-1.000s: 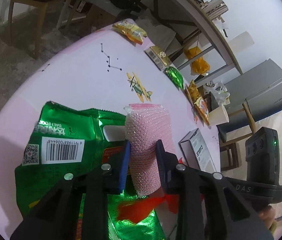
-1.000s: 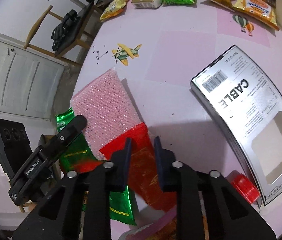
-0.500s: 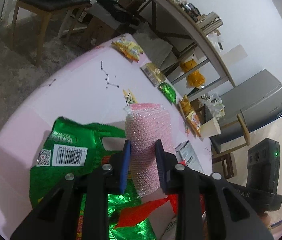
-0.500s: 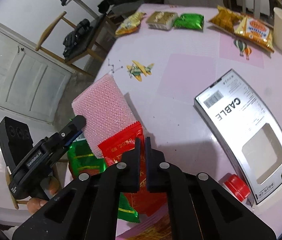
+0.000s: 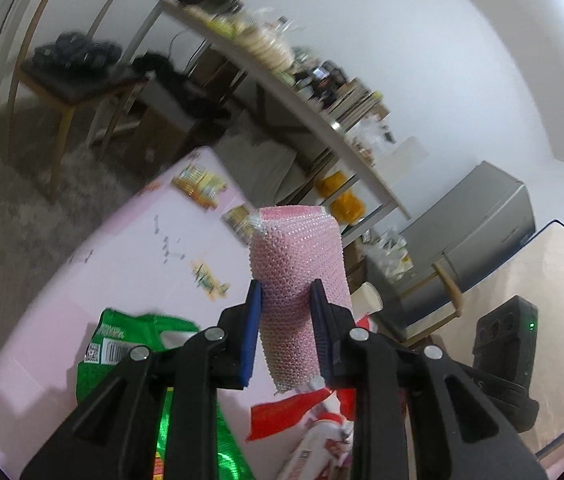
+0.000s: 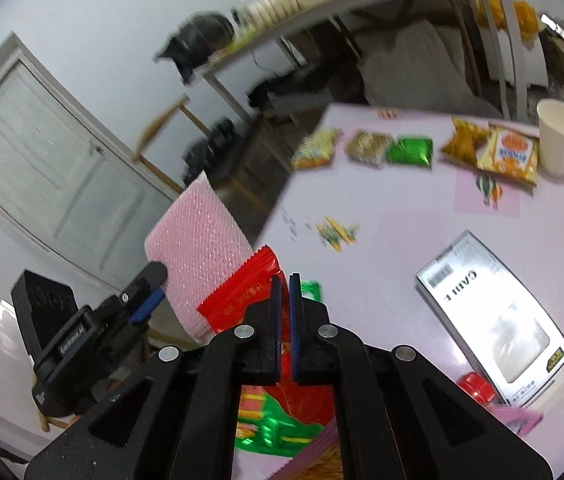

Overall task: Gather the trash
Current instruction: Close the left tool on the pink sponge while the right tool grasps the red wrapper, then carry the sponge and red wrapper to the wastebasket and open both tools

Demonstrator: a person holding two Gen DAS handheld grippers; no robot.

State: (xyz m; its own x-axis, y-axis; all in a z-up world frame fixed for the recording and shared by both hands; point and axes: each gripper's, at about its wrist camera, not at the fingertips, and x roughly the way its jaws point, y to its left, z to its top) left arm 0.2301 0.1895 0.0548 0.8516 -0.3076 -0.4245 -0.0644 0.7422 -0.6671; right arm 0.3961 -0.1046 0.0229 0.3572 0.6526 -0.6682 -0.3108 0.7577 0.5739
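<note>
1. Left wrist view, lower centre: the left hand-held gripper (image 5: 285, 300) is closed part-way on a pink bubble wrap (image 5: 300, 280), its blue pads pressing the roll from both sides. The wrap stands upright between them, lifted above the surface (image 5: 122, 264).
2. Right wrist view, lower centre: the right hand-held gripper (image 6: 285, 280) has its fingers nearly together, pinching a red wrapper (image 6: 242, 294). The wrapper fans out to the left of the fingers and touches the pink wrap.
3. Below both grippers lies a green bag (image 5: 130, 344) at the lower left of the left view, barcode side up, beside more red and green packaging.
4. Lower right of the right view: a white box (image 6: 494, 320) lies flat, with a red cap (image 6: 476, 388) just beside its near corner.
5. Middle of the surface: an airplane sticker (image 6: 336, 232).
6. Upper right, along the far edge: a row of snack packets (image 6: 406, 152) and a paper cup (image 6: 558, 136) standing upright.
</note>
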